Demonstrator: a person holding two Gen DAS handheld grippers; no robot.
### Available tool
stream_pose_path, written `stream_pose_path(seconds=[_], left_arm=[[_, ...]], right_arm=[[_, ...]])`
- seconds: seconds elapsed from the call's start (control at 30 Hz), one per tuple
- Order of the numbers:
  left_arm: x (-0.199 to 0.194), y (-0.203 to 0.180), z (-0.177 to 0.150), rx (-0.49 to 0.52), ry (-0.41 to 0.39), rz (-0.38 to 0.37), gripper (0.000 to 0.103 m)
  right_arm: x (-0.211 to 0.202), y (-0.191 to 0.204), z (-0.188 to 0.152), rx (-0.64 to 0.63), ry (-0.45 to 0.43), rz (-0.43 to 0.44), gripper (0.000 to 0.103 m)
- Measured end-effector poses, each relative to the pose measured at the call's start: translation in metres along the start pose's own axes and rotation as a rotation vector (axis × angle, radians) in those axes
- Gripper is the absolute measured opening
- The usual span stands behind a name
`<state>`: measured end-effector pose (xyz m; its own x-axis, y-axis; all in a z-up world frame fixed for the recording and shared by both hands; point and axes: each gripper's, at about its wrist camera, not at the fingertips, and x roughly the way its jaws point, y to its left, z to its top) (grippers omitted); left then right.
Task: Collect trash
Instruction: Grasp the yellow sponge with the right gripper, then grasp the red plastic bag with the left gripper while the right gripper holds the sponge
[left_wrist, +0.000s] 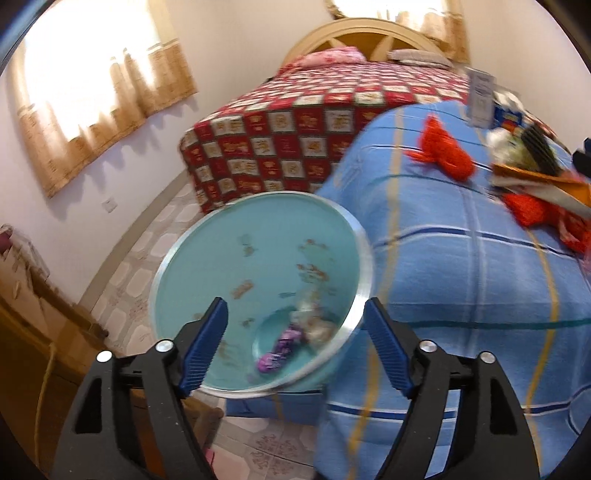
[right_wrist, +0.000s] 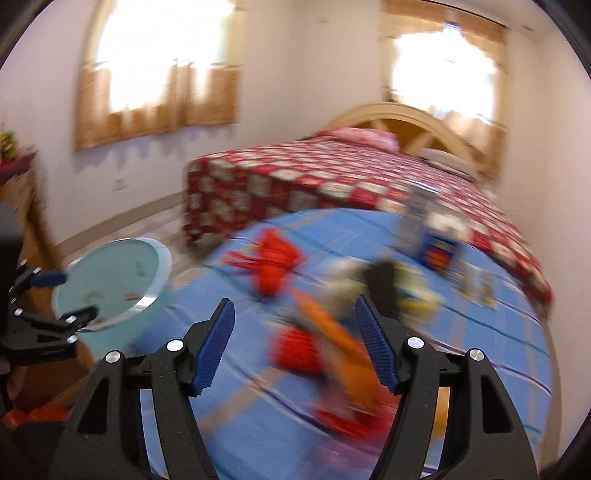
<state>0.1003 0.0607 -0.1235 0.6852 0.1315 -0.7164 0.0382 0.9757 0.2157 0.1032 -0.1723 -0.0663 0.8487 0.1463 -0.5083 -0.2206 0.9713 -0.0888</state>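
Left gripper (left_wrist: 295, 345), jaws apart and empty, over blue bin (left_wrist: 192, 254) holding purple wrapper (left_wrist: 277, 352). Right gripper (right_wrist: 295, 347), jaws spread, nothing gripped, above blurred red and orange trash (right_wrist: 332, 343) on blue counter cloth (right_wrist: 229, 369) beside bin. Checkered bed (right_wrist: 295, 177) beyond.

Right wrist view was motion-smeared: the red and orange litter (right_wrist: 325, 332) on the blue blanket (right_wrist: 480, 332) couldn't be identified. Boxes (right_wrist: 436, 236) behind the litter unreadable. In the left wrist view, the teal basin (left_wrist: 258, 258) contents were blurred, and clutter (left_wrist: 535, 162) on the blanket's far right was cut off.
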Motion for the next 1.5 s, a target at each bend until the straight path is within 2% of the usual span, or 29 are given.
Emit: stream_pose_path(seconds=[0.1, 0.2, 0.23, 0.37, 0.47, 0.53, 0.67, 0.8, 0.93, 1.1, 1.33, 1.5], left_arm=[[-0.001, -0.024, 0.002, 0.035, -0.003, -0.031, 0.079], [0.000, -0.045, 0.005, 0.059, 0.000, -0.051, 0.080], [0.000, -0.051, 0.006, 0.067, -0.003, -0.058, 0.080], [-0.004, -0.066, 0.012, 0.080, -0.017, -0.074, 0.080], [-0.004, -0.072, 0.018, 0.078, -0.019, -0.080, 0.080], [-0.005, -0.077, 0.021, 0.074, -0.020, -0.090, 0.080], [-0.011, -0.089, 0.028, 0.071, -0.037, -0.111, 0.080], [-0.021, -0.102, 0.035, 0.074, -0.065, -0.131, 0.080], [-0.030, -0.116, 0.041, 0.074, -0.086, -0.162, 0.080], [-0.025, -0.124, 0.050, 0.078, -0.095, -0.145, 0.080], [0.006, -0.111, 0.084, 0.019, -0.090, -0.077, 0.080], [0.027, -0.117, 0.112, -0.013, -0.094, -0.082, 0.080]], right_arm=[[-0.012, -0.053, -0.016, 0.100, 0.025, -0.109, 0.067], [-0.009, -0.085, -0.029, 0.177, 0.055, -0.138, 0.066], [-0.004, -0.091, -0.034, 0.185, 0.079, -0.139, 0.059], [0.007, -0.104, -0.055, 0.211, 0.165, -0.077, 0.048], [0.006, -0.102, -0.064, 0.207, 0.183, -0.048, 0.039], [0.008, -0.103, -0.068, 0.214, 0.201, -0.009, 0.029], [0.010, -0.095, -0.072, 0.203, 0.210, 0.029, 0.024], [-0.003, -0.099, -0.071, 0.223, 0.154, 0.029, 0.023], [-0.026, -0.109, -0.065, 0.224, 0.078, -0.040, 0.024], [-0.026, -0.130, -0.069, 0.252, 0.079, -0.089, 0.024], [0.009, -0.158, -0.053, 0.246, 0.097, -0.170, 0.024], [0.046, -0.171, -0.038, 0.223, 0.138, -0.206, 0.024]])
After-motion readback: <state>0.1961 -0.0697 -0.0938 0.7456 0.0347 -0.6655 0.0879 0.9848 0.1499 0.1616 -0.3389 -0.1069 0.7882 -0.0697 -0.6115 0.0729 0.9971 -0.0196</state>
